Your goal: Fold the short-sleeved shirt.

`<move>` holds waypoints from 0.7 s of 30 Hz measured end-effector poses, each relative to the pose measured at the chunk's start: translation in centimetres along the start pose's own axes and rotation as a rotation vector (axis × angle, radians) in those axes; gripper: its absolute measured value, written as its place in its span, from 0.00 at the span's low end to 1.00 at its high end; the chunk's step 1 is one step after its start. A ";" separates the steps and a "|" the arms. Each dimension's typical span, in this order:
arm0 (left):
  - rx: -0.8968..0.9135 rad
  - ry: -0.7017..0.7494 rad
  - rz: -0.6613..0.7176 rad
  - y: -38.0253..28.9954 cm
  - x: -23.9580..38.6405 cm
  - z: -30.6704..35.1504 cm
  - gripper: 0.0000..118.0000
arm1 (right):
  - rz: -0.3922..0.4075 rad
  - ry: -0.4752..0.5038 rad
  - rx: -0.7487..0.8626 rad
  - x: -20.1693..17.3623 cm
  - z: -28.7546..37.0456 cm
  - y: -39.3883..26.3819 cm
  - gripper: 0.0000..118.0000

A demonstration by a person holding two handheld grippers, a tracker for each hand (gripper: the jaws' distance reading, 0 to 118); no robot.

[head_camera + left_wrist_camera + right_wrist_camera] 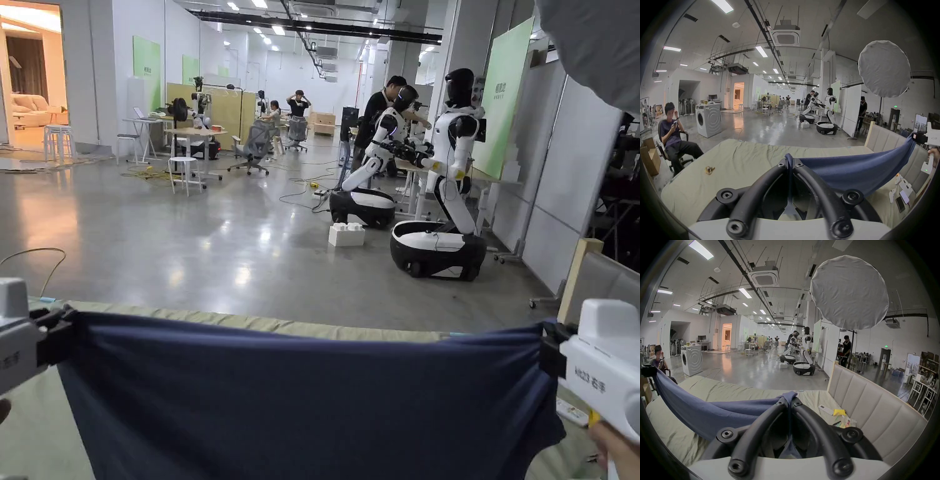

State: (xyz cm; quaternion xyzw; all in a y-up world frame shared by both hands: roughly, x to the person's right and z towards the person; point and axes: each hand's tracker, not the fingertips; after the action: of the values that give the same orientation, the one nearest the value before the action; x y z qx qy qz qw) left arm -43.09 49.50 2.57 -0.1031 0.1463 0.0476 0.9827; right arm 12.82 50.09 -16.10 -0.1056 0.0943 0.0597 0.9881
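The navy shirt [300, 400] is held stretched above the bed [262, 324], pinched at nine o'clock by the closed left gripper [62, 331] and at three o'clock by the closed right gripper [550, 350].

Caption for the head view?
Both grippers, left and right, stretch a navy shirt taut above the bed.
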 end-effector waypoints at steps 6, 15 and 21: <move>-0.063 -0.004 0.028 -6.9 -1.0 6.1 0.03 | 0.089 0.053 -0.036 -2.0 7.6 -6.2 0.03; -0.332 0.008 0.040 -19.4 -4.3 9.8 0.03 | 0.185 0.060 -0.288 -3.4 13.1 -17.7 0.03; -0.497 0.024 -0.021 -23.5 -2.3 10.9 0.03 | 0.215 0.051 -0.495 -3.2 13.4 -24.2 0.03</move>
State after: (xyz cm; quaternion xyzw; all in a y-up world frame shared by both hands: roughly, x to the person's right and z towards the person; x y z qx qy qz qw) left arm -39.39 28.84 17.85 -0.3436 0.1407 0.0707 0.9258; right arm 15.39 29.21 2.23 -0.3350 0.1123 0.1829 0.9175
